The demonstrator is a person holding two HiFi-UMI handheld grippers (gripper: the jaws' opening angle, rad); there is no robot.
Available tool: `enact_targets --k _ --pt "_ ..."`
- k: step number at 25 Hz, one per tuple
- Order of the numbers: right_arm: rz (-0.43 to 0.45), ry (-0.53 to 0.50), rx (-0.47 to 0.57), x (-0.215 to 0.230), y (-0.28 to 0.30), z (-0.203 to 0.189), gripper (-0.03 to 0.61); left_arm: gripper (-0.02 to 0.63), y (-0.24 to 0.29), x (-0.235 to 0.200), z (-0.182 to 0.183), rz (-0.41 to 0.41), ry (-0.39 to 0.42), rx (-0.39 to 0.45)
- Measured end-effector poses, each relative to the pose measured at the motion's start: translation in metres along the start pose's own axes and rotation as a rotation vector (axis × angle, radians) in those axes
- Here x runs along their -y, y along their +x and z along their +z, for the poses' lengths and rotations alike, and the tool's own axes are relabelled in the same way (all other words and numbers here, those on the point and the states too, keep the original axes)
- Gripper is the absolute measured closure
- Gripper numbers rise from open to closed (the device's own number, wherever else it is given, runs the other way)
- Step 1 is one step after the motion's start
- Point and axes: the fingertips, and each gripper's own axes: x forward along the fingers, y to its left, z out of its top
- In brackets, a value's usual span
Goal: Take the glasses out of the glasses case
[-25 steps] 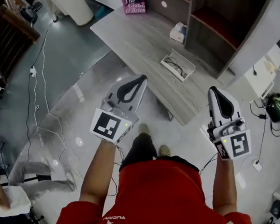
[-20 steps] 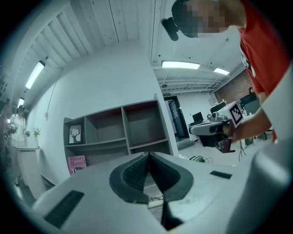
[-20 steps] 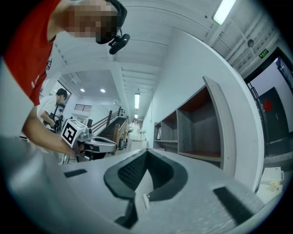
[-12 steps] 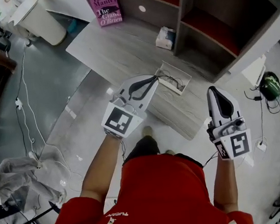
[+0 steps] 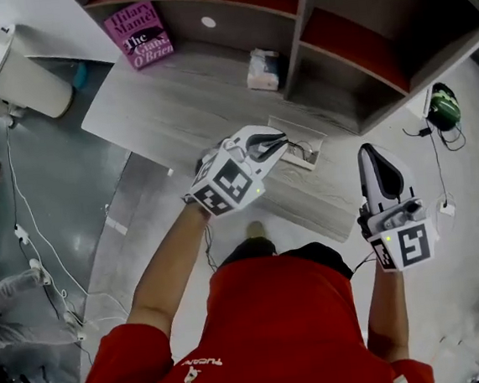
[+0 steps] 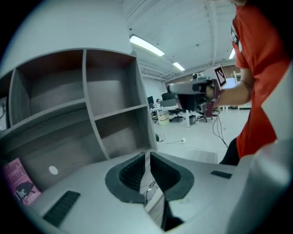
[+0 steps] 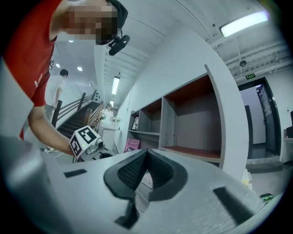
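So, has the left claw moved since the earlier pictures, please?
Yes: the left claw has gone forward from off the table to just beside the glasses case.

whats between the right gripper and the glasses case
Only bare wooden desk top; the head view shows nothing lying between the right gripper and the open glasses case.

Bright ceiling strips [image 6: 146,45], fisheye-warped dark edges
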Motion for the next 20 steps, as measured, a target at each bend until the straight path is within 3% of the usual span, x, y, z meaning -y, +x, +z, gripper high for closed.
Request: enact_targets --k 5,8,10,20 --pt "-0.068 -0.007 -0.033 0.004 -0.002 -0.008 0.574 0.597 0.029 0.005 -0.021 -0.153 0.071 -0.078" --pt "-0.099 -0.003 -0.044 0.014 -0.005 -0.012 0.574 0.530 0.048 0.009 -0.035 -0.234 0.098 -0.139" --pt "-0.114 0.001 -0.051 0.022 -0.010 -0.014 0.574 0.525 0.061 0.013 -0.046 -0.284 0.120 -0.191" --pt "-0.168 0.034 -0.092 0.058 -0.025 -0.031 0.574 0.494 0.101 0.025 -0.095 -0.458 0.224 -0.408"
